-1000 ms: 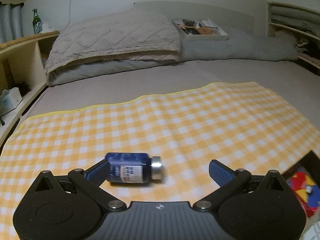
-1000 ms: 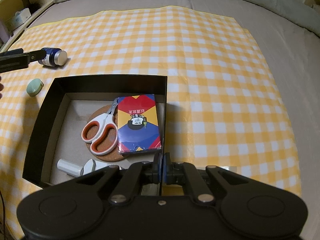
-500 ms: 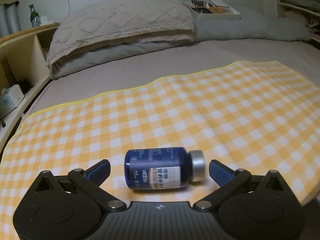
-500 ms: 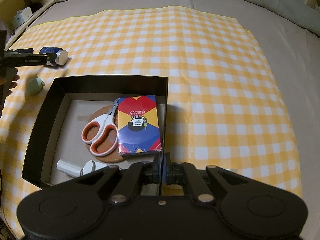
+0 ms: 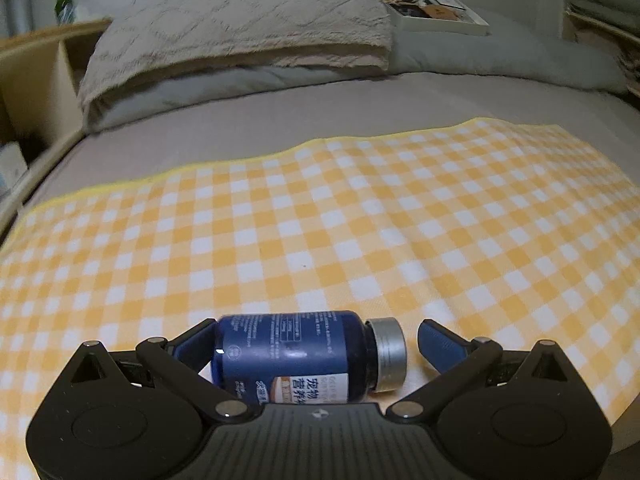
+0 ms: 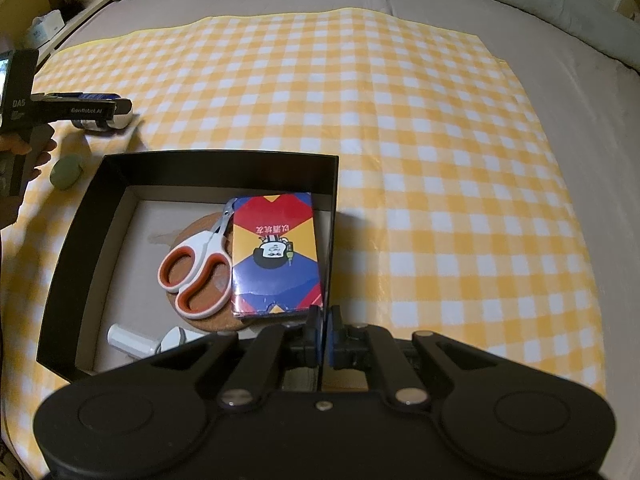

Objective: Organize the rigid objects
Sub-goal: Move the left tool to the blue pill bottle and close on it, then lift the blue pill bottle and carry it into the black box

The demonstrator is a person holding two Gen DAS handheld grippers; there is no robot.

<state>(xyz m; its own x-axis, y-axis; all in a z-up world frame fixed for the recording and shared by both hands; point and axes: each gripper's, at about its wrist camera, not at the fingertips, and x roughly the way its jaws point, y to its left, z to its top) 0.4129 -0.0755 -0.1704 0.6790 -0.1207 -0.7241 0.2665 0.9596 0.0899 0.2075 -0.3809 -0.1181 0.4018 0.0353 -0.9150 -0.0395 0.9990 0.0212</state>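
A dark blue bottle (image 5: 292,356) with a silver cap lies on its side on the yellow checked cloth (image 5: 360,220). My left gripper (image 5: 316,334) is open around it: the left finger is at the bottle's base and the right finger stands apart from the cap. In the right wrist view the bottle's cap (image 6: 122,114) shows under that left gripper (image 6: 80,106). My right gripper (image 6: 325,334) is shut on the right wall of the black box (image 6: 224,168). The box holds scissors (image 6: 196,264), a colourful card pack (image 6: 276,256), a cork coaster and white pieces.
A pale green oval object (image 6: 67,166) lies on the cloth between the bottle and the box's left corner. A person's hand (image 6: 24,148) holds the left gripper. Pillows (image 5: 240,36) and a tray (image 5: 436,12) sit at the head of the bed.
My left gripper has moved forward and down, so the bottle now lies between its open fingers. The right gripper and the box have not moved.
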